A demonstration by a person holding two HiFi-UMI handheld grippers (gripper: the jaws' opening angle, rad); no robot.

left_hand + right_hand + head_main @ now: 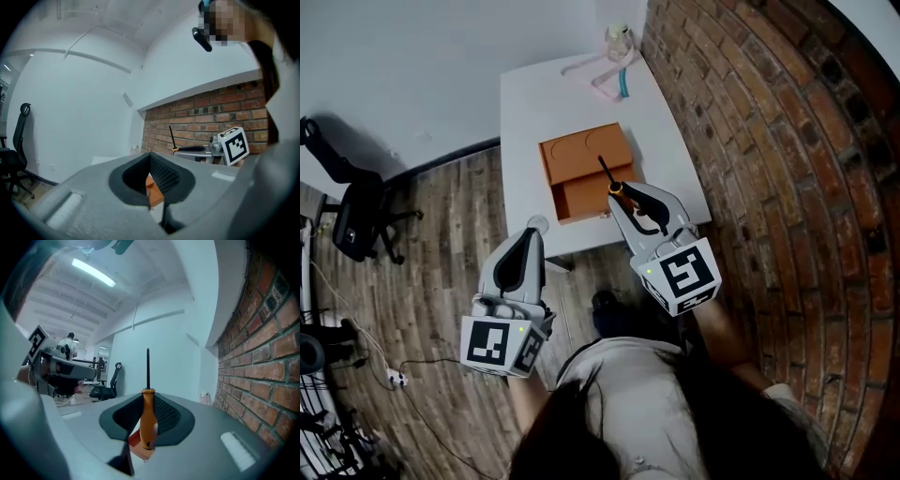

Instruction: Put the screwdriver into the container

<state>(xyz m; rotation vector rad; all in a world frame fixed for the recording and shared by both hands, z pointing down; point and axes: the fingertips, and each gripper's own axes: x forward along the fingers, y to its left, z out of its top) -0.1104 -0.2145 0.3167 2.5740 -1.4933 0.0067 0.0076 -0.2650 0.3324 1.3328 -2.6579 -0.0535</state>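
**Head view, then each gripper view: one screwdriver, one container, two grippers**

Head view is showing one white table (534,103) standing against a brick wall (769,141). One orange container (581,155) is sitting on it. The right gripper (622,192) is clamping one screwdriver (607,173) by its orange handle, and the dark shaft is pointing out over the container. The left gripper (533,225) is hovering off the table's near edge, above the wooden floor. One office chair (356,220) is standing at the far left.

Left gripper view is showing the left gripper (150,180) with its jaws pressed together and gripping nothing. A piece of the container (154,190) is peeking through the pad opening.

Right gripper view is showing the right gripper (148,420) squeezing the screwdriver (148,413), which is standing upright between the pads with one corner of the container (138,442) below it.
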